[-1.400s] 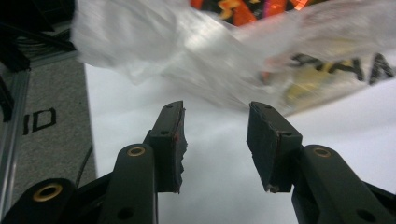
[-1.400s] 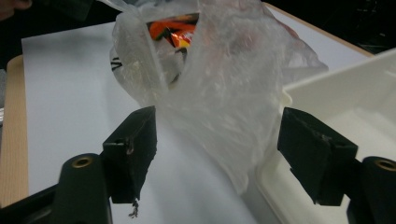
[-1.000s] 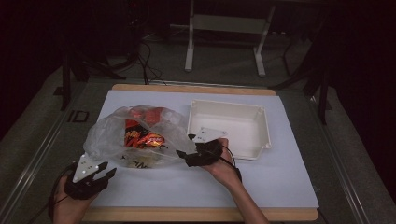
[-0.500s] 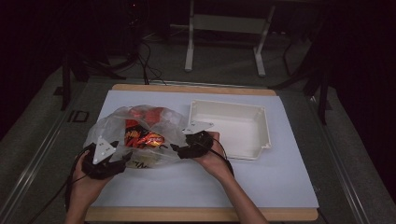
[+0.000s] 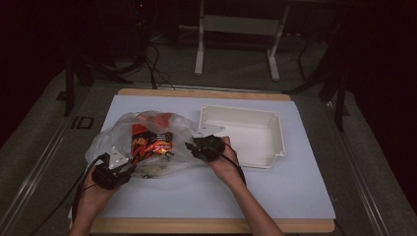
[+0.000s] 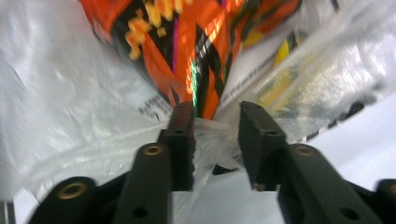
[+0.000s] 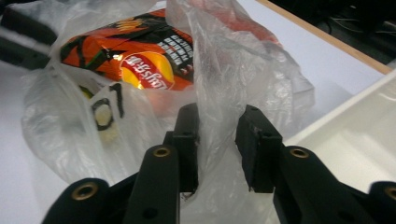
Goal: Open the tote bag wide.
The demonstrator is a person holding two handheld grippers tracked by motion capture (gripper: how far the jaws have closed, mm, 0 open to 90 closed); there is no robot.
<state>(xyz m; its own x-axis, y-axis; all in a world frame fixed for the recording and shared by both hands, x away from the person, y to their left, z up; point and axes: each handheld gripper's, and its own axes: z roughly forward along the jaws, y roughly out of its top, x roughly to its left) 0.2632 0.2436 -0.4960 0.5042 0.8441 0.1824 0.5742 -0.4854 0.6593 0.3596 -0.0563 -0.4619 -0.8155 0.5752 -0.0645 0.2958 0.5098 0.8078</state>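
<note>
A clear plastic bag [image 5: 110, 142] lies on the white board, holding an orange and black chips packet [image 5: 150, 142]. My left gripper [image 5: 129, 168] sits at the bag's near left edge. In the left gripper view its jaws [image 6: 217, 116] have just been closing, with crumpled bag film [image 6: 70, 93] between them below the packet [image 6: 187, 46] and a gap still showing. My right gripper [image 5: 189, 147] is at the bag's right edge. Its jaws [image 7: 217, 119] have just been closing too, straddling an upright fold of the bag [image 7: 233, 70], pads apart, the packet [image 7: 140, 56] beyond.
A white empty tray [image 5: 275, 147] stands just right of the bag, close behind my right hand; its rim [image 7: 355, 135] is in the right gripper view. The white board [image 5: 295, 196] lies on a wooden tabletop, with dark floor and table legs beyond.
My left hand has moved from the board's front left corner up to the bag's near edge. The right gripper has stayed at the bag's right edge.
</note>
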